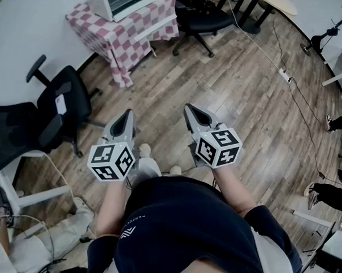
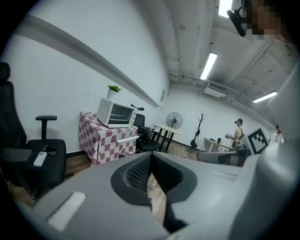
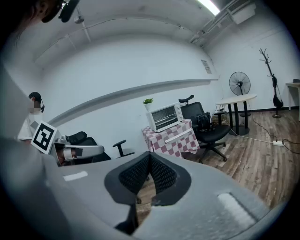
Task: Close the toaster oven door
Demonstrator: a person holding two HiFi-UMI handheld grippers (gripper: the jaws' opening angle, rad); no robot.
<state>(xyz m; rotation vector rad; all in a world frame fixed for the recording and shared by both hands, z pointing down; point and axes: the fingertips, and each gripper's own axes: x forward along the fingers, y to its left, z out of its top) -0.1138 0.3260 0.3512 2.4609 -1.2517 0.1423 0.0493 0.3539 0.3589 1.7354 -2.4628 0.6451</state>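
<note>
The white toaster oven [image 1: 121, 4] stands far ahead on a table draped in a red-and-white checked cloth [image 1: 118, 36]. It also shows in the left gripper view [image 2: 116, 113] and the right gripper view [image 3: 164, 117], with its glass front and rack facing me. A white bar [image 1: 150, 29] juts out in front of the cloth below it; I cannot tell if this is the door. My left gripper [image 1: 126, 117] and right gripper [image 1: 190, 111] are held side by side over the wood floor, far from the oven. Both are shut with nothing in them [image 2: 149, 159] [image 3: 149, 158].
A black office chair [image 1: 54, 113] stands to my left, between me and the table. Another black chair [image 1: 202, 16] sits right of the table. A power strip with its cable [image 1: 284, 74] lies on the floor at the right. A person's legs [image 1: 332, 194] show at the right edge.
</note>
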